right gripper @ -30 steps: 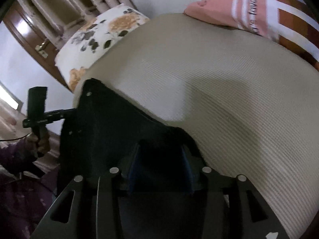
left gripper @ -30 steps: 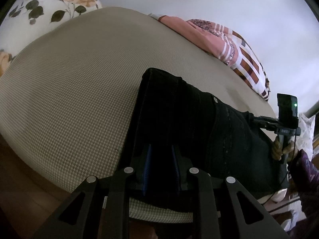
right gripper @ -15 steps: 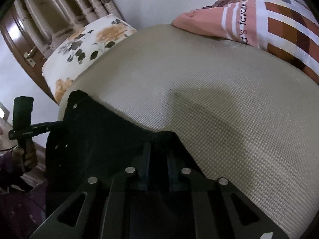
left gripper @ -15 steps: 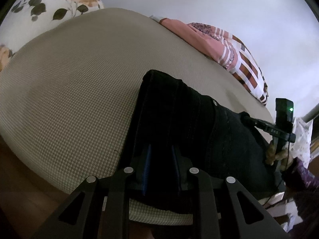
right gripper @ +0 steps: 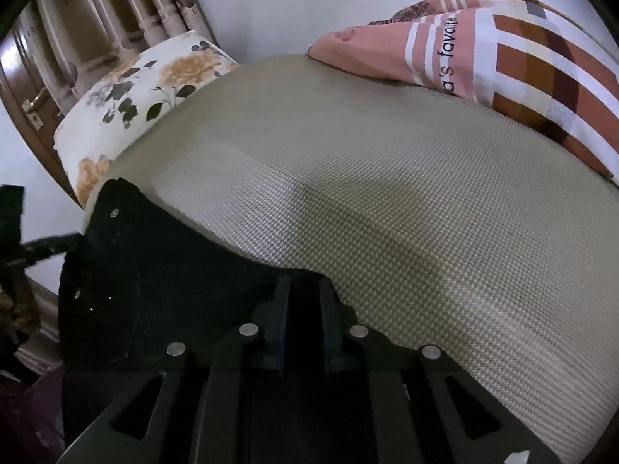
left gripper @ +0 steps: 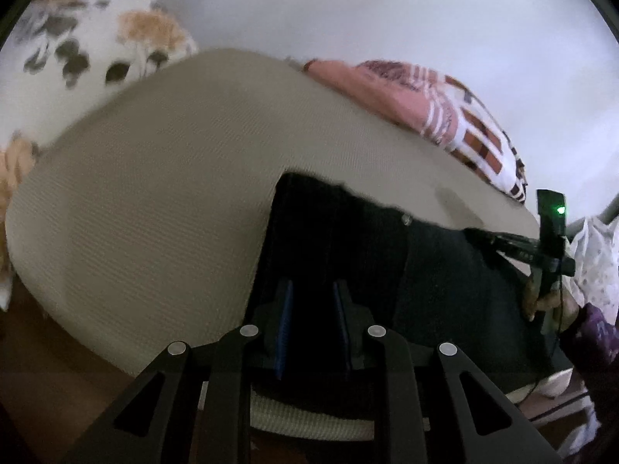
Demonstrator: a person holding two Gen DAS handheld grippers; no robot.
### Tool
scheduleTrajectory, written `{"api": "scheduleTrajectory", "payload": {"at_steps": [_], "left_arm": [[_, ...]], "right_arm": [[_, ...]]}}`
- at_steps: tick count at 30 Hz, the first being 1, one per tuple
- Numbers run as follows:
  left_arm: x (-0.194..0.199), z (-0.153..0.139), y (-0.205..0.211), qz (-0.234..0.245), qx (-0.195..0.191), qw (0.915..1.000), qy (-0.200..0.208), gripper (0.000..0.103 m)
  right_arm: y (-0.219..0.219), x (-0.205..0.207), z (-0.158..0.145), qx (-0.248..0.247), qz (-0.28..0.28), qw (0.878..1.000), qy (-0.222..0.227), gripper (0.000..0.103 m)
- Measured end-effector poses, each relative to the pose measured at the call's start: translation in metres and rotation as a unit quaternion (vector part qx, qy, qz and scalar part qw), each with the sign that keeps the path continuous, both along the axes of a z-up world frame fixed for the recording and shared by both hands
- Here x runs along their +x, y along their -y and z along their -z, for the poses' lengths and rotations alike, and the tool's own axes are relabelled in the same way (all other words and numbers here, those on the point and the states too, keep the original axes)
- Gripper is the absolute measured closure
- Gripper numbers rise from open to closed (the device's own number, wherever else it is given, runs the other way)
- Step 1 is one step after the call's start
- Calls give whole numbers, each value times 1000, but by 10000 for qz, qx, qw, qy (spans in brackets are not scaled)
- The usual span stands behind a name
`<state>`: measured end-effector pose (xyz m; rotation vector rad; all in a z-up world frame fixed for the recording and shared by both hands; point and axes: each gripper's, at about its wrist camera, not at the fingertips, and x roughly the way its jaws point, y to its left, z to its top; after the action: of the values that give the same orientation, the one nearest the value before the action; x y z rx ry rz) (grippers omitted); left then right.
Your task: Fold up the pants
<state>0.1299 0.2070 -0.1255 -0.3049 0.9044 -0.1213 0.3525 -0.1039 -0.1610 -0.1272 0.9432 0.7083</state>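
1. Nearest the left wrist camera, the left gripper [left gripper: 314,301] is clenched on the near edge of the black pants [left gripper: 387,263], dark cloth filling the gap between its blue-lined fingers [left gripper: 287,309].
2. Nearest the right wrist camera, the right gripper [right gripper: 305,294] has just been closing and now pinches a fold of the same pants [right gripper: 154,270]; its narrow fingers [right gripper: 281,297] stand close together with black fabric between them.
3. Across the near edge of the bed [right gripper: 387,193] the pants lie spread on the beige woven cover, small metal rivets showing on the cloth in the right wrist view.
4. At the right side of the left wrist view, the right gripper's handle [left gripper: 549,247], with a green light on it, is held by a hand [left gripper: 541,301] beside a dark purple sleeve [left gripper: 595,332].
5. Farther off on the left, a floral pillow [right gripper: 147,89] sits at the bed's far corner.
6. Farther off on the right, a pink, brown and white striped pillow [right gripper: 503,50] rests against the pale wall [left gripper: 387,11].
7. No container shows in either view; nothing here is held inside anything else.
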Motion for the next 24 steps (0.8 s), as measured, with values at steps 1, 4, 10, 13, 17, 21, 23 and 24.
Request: {"api": "scheduleTrajectory", "payload": {"at_steps": [1,4,10,13,17,21,23,24], "left_arm": [[3,-2,1,110,-17,9999,12,81],[20,-4,14,490,-101,9987,-4,81],[54,-1,32,882,132,9958,210,80],[84,22,25,938,26,9955,-136,77],[101,19,20,989,-153,9949,-82,77],[98,23,16,1073,-335,9936,53,77],[95,21,10,949,-561,9939,-62,77],[92,16,8,831,-643,9944,-60,77]], "right_arm": [[-1,0,0,-22,17,10000,30,93],[-4,-4,-1,-144,45,9997,174,93],[-2,-5,0,-93,112,9997,192,91],[-1,-6,0,-98,149,9996,215,90],[0,-6,0,-80,163,9996,214,88],[1,-6,0,-57,162,9997,197,88],[2,-5,1,-73,162,9996,215,87],[2,-5,1,-76,167,9996,219,87]]}}
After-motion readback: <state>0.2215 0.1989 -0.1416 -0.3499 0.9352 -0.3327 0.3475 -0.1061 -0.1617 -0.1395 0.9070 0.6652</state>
